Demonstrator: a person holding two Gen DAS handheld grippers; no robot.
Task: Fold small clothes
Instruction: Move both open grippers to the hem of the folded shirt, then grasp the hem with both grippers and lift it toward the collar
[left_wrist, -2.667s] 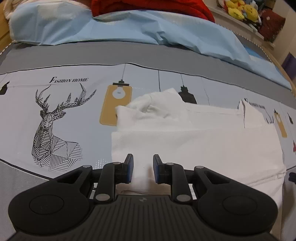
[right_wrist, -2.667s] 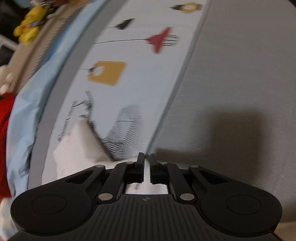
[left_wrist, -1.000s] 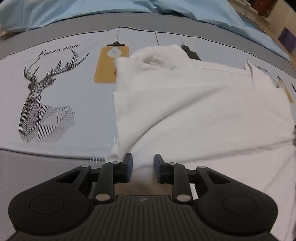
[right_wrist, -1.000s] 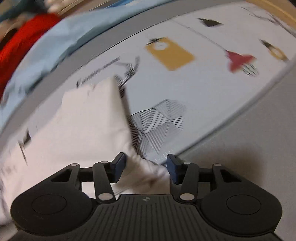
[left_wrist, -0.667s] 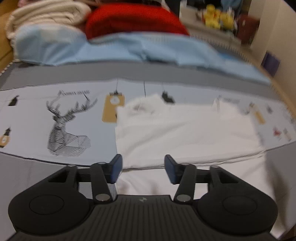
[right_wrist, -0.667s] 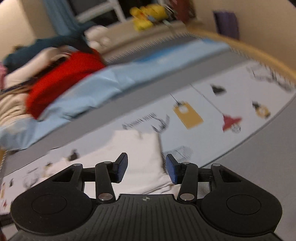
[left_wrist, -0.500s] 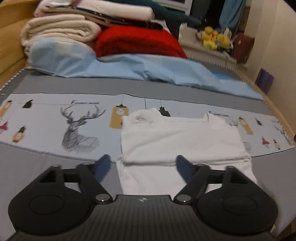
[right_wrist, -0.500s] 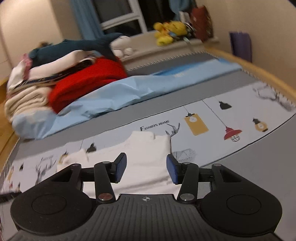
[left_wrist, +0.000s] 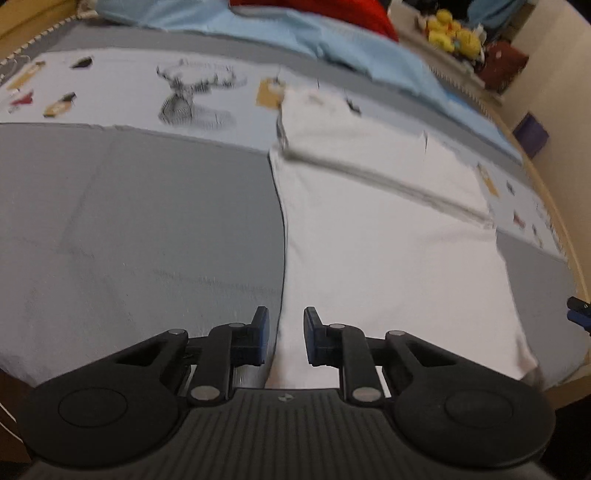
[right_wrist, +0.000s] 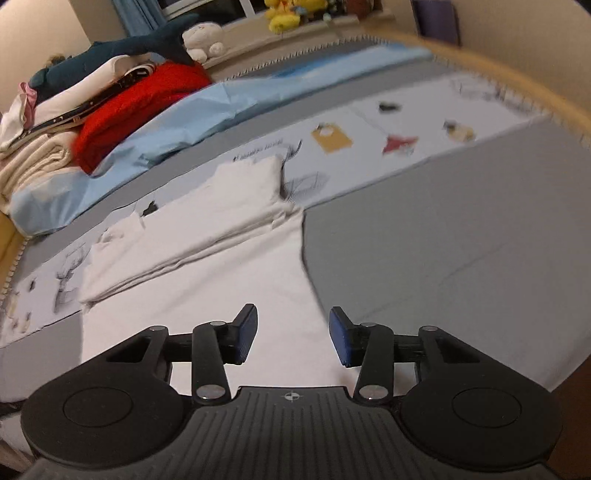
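White shirt (left_wrist: 388, 236) lies flat on the bed (left_wrist: 140, 221), far part folded over into a thicker band (left_wrist: 369, 147), near part a single layer reaching the bed's near edge. It straddles the grey panel and the pale printed strip with the deer (left_wrist: 192, 99) and lamp drawings. Left gripper (left_wrist: 286, 338) hangs over the shirt's near left edge, jaws narrowly apart after just closing in; the shirt edge shows in the gap between them, but the pads do not press it and nothing is held. Frame is motion-blurred. Right gripper (right_wrist: 291, 338) sits over the shirt's near right edge (right_wrist: 236, 295), jaws about half apart and just narrowing a little; white cloth shows below the gap, the right pad over grey cover, no grip on anything. In the right view the folded band (right_wrist: 192, 229) runs left to right across the shirt's far part, one end raised near the deer print. Far side of the bed: light blue sheet (right_wrist: 221, 107), red blanket (right_wrist: 136, 99), stacked cream and white linen (right_wrist: 33, 158), a dark plush shark (right_wrist: 110, 48) on top. Yellow plush toys (left_wrist: 452, 31) on the far ledge, a purple box (left_wrist: 530, 133) by the right wall. The tip of the other gripper shows at the right edge of the left view.
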